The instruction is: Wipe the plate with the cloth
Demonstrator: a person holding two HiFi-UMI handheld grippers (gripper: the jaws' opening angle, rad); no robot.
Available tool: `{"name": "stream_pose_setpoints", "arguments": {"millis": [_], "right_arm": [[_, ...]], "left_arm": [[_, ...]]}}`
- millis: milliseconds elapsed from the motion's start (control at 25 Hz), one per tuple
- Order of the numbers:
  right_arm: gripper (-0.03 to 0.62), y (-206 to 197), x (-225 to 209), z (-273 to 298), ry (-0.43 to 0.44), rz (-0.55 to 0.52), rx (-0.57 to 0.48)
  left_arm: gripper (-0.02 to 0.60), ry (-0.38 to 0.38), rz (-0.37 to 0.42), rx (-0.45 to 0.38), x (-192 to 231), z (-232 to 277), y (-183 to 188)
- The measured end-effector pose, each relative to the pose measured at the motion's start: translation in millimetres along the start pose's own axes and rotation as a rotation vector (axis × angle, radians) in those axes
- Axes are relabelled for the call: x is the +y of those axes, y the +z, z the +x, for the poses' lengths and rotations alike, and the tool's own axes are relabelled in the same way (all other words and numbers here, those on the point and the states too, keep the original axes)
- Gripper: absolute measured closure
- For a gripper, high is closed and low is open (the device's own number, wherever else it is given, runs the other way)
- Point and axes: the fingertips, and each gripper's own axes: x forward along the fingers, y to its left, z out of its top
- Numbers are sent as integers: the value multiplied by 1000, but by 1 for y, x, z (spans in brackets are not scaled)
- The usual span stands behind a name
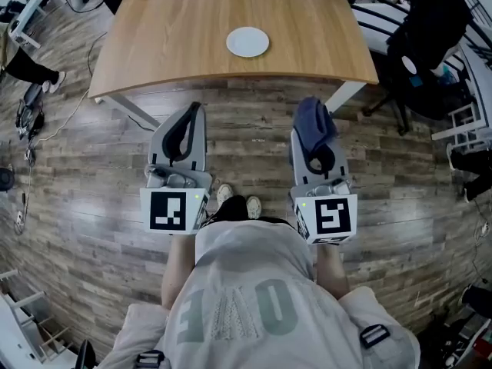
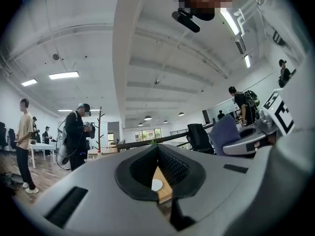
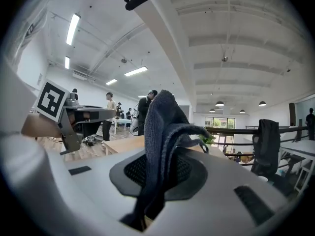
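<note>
Head view: the person stands back from the wooden table (image 1: 169,52), both grippers held at waist level and pointing toward it. The white plate (image 1: 247,41) lies on the tabletop near its middle, well apart from both tools and with nothing on it. The left gripper (image 1: 192,116) has its jaws together and carries nothing. The right gripper (image 1: 315,149) has a dark blue cloth (image 1: 314,120) bunched over its tips.

Left gripper view: the jaws meet at their tips with nothing pinched between them. Through the small opening below the tips a sliver of the table and the plate (image 2: 156,185) shows, so this tool is roughly lined up with the plate.

Right gripper view: the jaws are clamped on the cloth (image 3: 160,132), which stands up in a thick fold above the pads, with a loose loop hanging to one side. The table edge (image 3: 123,144) lies beyond it.

Wiping has not begun; the step in hand looks like the approach. To do it well, step up to the table, then tip the right gripper down so the free fold of cloth meets the plate rather than the hard jaw tips. A light plate is likely to slide on smooth wood, so the left gripper would probably serve best steadying its rim. Press gently and sweep in circles.
</note>
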Motion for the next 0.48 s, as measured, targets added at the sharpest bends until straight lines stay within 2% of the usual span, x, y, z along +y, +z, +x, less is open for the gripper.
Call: {"name": "stream_pose_setpoints", "arguments": {"millis": [120, 280, 480], "right_arm": [[539, -8, -1, 1, 12, -5, 3], [539, -11, 3, 3, 38, 20, -18], [539, -14, 1, 21, 48, -17, -3]], "left_arm": [[577, 7, -1, 11, 2, -2, 0], [577, 55, 2, 2, 21, -7, -3], [577, 86, -10, 3, 40, 2, -13]]}}
